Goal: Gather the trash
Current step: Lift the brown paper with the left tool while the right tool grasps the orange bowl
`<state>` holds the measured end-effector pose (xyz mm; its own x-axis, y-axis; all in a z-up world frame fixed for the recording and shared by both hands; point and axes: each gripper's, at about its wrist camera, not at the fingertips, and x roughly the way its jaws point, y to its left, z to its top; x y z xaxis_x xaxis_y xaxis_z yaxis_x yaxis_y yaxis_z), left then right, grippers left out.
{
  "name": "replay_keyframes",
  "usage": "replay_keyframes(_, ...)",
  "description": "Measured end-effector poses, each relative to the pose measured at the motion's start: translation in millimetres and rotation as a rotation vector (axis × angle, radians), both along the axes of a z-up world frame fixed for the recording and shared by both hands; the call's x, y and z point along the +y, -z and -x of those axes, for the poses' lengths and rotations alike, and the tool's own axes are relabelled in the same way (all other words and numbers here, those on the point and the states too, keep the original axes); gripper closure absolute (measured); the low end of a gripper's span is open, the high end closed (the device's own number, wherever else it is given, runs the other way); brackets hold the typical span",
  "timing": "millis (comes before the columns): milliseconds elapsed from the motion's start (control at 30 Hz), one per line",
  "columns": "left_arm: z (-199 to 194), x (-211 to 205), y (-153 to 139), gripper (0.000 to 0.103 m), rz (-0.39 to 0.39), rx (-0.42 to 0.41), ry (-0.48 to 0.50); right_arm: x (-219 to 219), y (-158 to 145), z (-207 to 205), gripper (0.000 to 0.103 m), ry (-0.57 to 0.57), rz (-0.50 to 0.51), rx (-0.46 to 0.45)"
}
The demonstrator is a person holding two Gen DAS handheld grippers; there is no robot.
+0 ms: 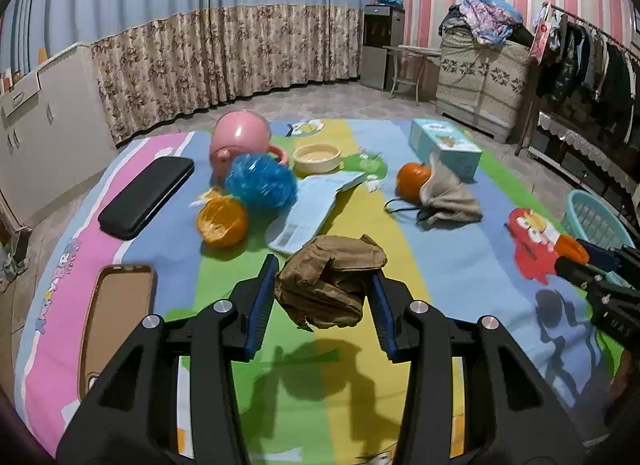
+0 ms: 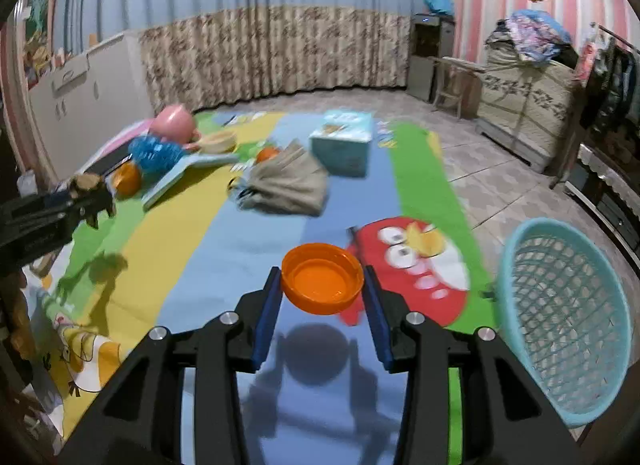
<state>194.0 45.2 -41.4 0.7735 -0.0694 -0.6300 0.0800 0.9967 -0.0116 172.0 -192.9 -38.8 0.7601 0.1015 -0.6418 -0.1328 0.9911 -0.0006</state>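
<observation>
My left gripper (image 1: 322, 293) is shut on a crumpled brown paper wad (image 1: 330, 281) and holds it above the striped play mat (image 1: 360, 365). It also shows at the left of the right wrist view (image 2: 86, 189). My right gripper (image 2: 322, 297) is shut on an orange plastic lid (image 2: 322, 278), held above the mat. A teal mesh basket (image 2: 560, 321) stands on the floor just right of my right gripper; it also shows in the left wrist view (image 1: 596, 219).
On the mat lie a black case (image 1: 148, 197), a phone case (image 1: 116, 321), a pink pot (image 1: 240, 141), a blue mesh ball (image 1: 260, 183), an orange ball (image 1: 222, 221), a cream bowl (image 1: 316, 157), a paper sheet (image 1: 308, 209), a grey cloth (image 1: 448, 197), a tissue box (image 1: 444, 145).
</observation>
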Motion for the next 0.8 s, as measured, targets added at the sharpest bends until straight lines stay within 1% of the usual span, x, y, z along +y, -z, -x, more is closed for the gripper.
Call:
replay_keyframes(133, 0, -16, -9, 0.060, 0.012, -0.024, 0.015, -29, -15, 7, 0.062, 0.054, -0.009, -0.048)
replay_keyframes(433, -3, -62, -24, 0.060, 0.016, -0.061, 0.070, -104, -37, 23, 0.062, 0.195, -0.033, -0.118)
replay_keyframes(633, -4, -96, -30, 0.060, 0.021, -0.078, 0.118, -154, -41, 34, 0.062, 0.292, -0.050, -0.132)
replay_keyframes(800, -6, -126, -35, 0.060, 0.025, -0.089, 0.161, -182, -39, 38, 0.062, 0.361, -0.048, -0.142)
